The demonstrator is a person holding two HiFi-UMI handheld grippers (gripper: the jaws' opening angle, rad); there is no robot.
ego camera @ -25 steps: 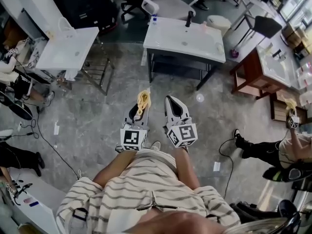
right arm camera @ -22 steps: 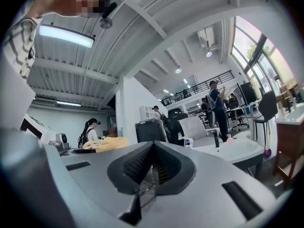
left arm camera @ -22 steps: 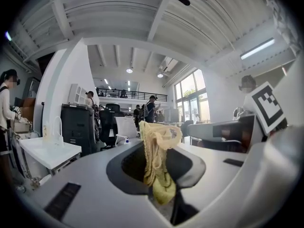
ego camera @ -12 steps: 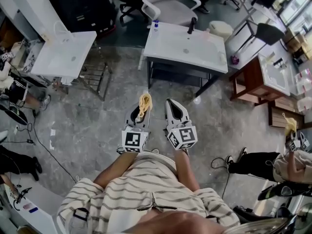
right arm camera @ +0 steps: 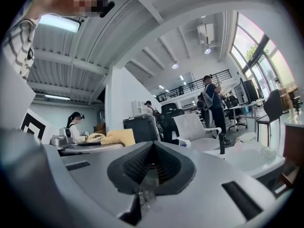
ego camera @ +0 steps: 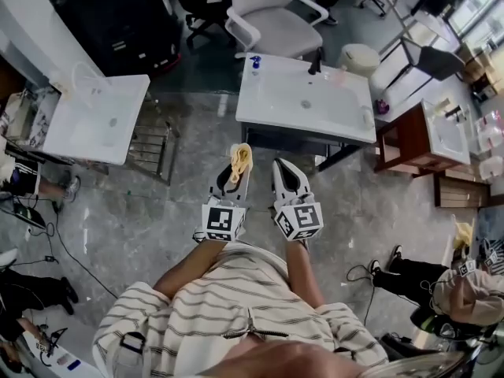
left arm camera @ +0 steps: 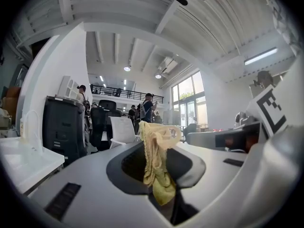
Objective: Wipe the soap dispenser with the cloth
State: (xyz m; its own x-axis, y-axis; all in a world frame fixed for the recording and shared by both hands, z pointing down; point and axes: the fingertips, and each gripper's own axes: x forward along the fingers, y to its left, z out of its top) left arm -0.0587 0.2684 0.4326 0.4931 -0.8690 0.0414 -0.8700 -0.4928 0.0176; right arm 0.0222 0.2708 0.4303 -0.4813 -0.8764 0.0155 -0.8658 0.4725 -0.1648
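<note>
My left gripper (ego camera: 237, 164) is shut on a crumpled yellow cloth (ego camera: 239, 157), which hangs from between its pads in the left gripper view (left arm camera: 155, 146). Beside it, my right gripper (ego camera: 286, 168) is shut with nothing in it (right arm camera: 152, 164). Both point level over the grey floor towards a white sink table (ego camera: 272, 105). On the table's far edge stand a black tap (ego camera: 316, 62), a small pale bottle (ego camera: 339, 72) just right of it and a blue-capped bottle (ego camera: 254, 62) at the left corner. Which of the bottles is the soap dispenser I cannot tell.
A white office chair (ego camera: 272, 18) stands behind the table, a round white bin (ego camera: 361, 56) to its right. Another white sink table (ego camera: 94, 120) is at the left, a wooden sink stand (ego camera: 425, 136) at the right. People (ego camera: 465, 286) sit at the lower right.
Both grippers have travelled forward together over the floor, and the white sink table now lies closer in front of them. The cloth stays gripped in the left gripper.
</note>
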